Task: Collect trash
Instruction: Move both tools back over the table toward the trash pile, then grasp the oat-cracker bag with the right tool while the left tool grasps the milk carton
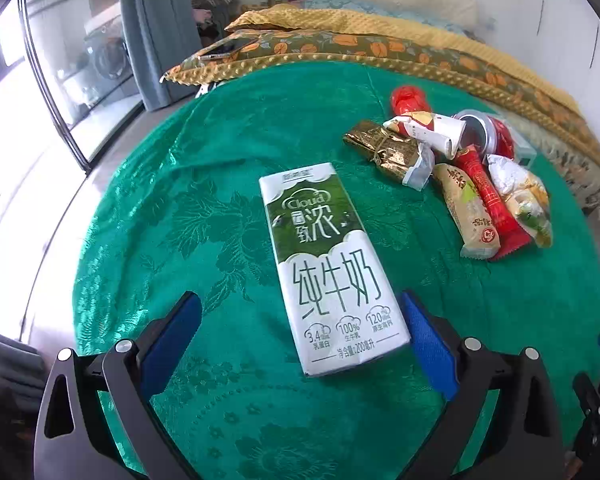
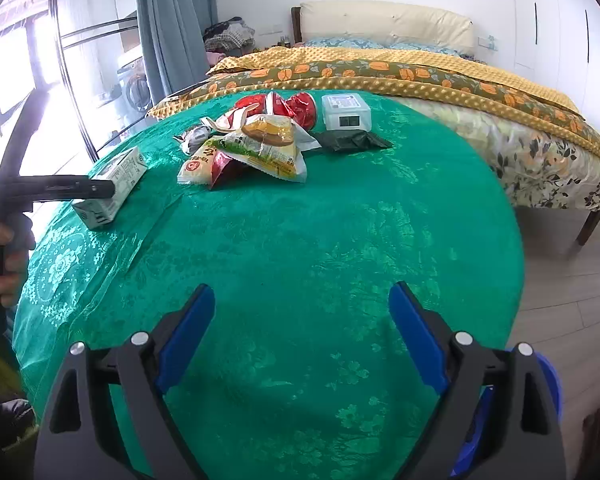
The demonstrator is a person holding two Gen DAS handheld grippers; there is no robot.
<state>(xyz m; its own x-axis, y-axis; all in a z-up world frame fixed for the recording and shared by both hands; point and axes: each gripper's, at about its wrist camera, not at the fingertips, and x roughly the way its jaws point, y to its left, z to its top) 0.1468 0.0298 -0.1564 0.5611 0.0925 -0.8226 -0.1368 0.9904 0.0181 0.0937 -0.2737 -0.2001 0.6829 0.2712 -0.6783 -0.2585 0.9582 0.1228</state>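
Left gripper (image 1: 300, 328) has fingers apart either side of the white-and-green cardboard milk carton (image 1: 328, 264), lying flat on the green patterned bench cloth (image 1: 220, 160), w/ nothing clamped yet; looks like the pre-grasp step, so next move likely calls for closing on the carton's sides. Right gripper (image 2: 302, 312) hovers w/ fingers apart & empty over bare cloth, w/ the pile of crumpled snack wrappers (image 2: 256, 148) farther back near the bed (image 2: 500, 92).

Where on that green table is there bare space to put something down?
The near half of the green tablecloth is bare, from the right gripper up to the wrapper pile. It is crowded at the far edge, and the milk carton fills the left side between the left gripper fingers.
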